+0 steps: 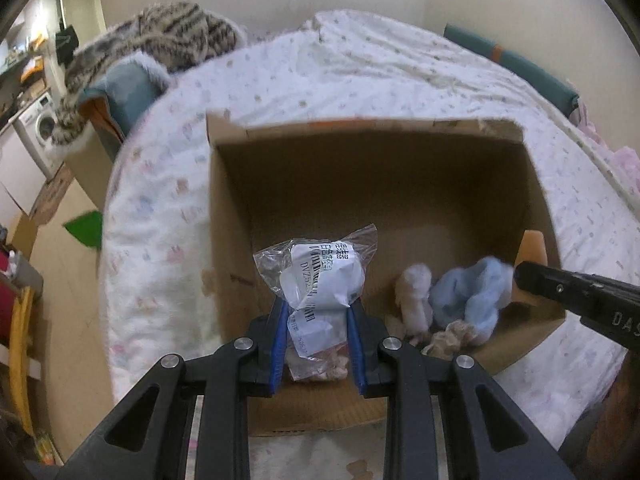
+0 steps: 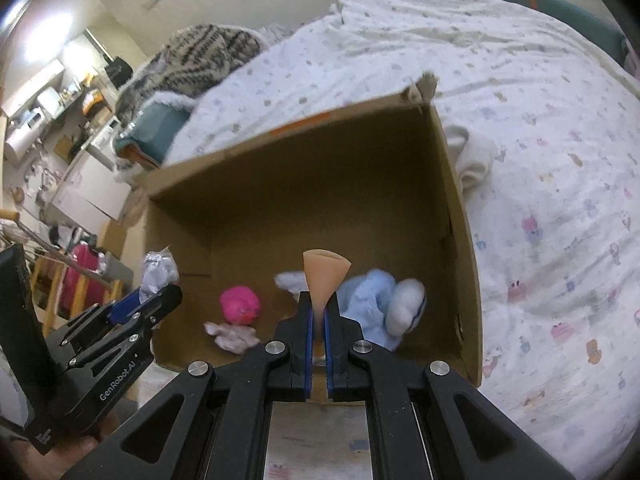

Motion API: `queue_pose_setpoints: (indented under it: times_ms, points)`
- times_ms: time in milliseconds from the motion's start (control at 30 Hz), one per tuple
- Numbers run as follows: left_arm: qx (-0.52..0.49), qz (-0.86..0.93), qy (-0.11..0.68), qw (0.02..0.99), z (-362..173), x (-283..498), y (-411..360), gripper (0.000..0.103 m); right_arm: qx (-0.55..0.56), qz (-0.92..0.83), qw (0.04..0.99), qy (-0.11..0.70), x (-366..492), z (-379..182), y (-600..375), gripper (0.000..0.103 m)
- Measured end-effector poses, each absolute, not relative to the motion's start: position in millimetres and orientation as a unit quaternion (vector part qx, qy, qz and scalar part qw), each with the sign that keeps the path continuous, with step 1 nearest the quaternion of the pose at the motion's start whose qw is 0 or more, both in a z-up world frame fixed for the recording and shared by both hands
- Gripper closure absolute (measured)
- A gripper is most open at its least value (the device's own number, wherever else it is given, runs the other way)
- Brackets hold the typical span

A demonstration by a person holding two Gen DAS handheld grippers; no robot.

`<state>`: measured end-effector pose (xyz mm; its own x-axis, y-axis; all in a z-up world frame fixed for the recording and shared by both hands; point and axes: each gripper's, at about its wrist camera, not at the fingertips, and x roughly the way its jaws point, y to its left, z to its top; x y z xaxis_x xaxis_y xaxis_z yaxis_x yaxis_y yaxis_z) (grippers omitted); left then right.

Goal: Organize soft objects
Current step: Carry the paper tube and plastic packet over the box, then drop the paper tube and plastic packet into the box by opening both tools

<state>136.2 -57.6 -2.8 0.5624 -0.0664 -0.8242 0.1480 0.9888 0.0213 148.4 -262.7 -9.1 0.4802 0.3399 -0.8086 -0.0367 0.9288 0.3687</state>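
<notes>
the left gripper (image 1: 318, 320) was found clamped on a clear plastic bag (image 1: 316, 276) bearing a white barcode label, its blue pads (image 1: 280, 344) pressed against the bag's lower half, the bag's upper part standing free above the fingertips. this bag was held over the near left portion of an open cardboard box (image 1: 224, 184) that sat on a bed covered with a white printed bedsheet (image 1: 400, 80). the right gripper (image 2: 319, 320) was closed narrowly on a thin peach-coloured piece (image 2: 325, 272), fan-shaped at the top and pinched at its lower end between the blue pads (image 2: 307, 344); what this piece was made of could not be determined. it was held above the box interior, near the right side. on the box floor lay a light blue plush item (image 2: 368, 296), a white plush item (image 2: 406, 304) touching it on the right, a bright pink soft object (image 2: 239, 304) towards the left, and a pale pinkish cloth piece (image 2: 232, 334) just in front of the pink one. a cream cloth (image 2: 474, 156) lay on the sheet just outside the box's right wall. a striped furry blanket (image 1: 168, 36) rested at the far left end of the bed, well apart from the box. a washing machine (image 1: 40, 128) stood in the room beyond, at far left.
</notes>
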Motion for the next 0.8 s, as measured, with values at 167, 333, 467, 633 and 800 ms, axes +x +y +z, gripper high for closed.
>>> queue_pose_setpoints:
  times_ms: [167, 333, 467, 633, 800]
  points:
    - [0.08, -0.056, 0.448, 0.889, -16, 135, -67, 0.079, 0.126, 0.093, 0.838, 0.523, 155, -32, -256, 0.096]
    - [0.061, -0.059, 0.443, 0.893, -14, 135, -64, 0.078, 0.117, 0.091, 0.833, 0.533, 157, -40, -251, 0.096]
    - [0.063, -0.064, 0.445, 0.891, -16, 134, -66, 0.078, 0.127, 0.089, 0.829, 0.538, 157, -44, -253, 0.096]
    - [0.054, -0.067, 0.447, 0.891, -16, 134, -66, 0.078, 0.14, 0.091, 0.825, 0.539, 157, -44, -257, 0.096]
    - [0.047, -0.073, 0.454, 0.887, -16, 133, -66, 0.074, 0.154, 0.095, 0.823, 0.539, 158, -44, -258, 0.095]
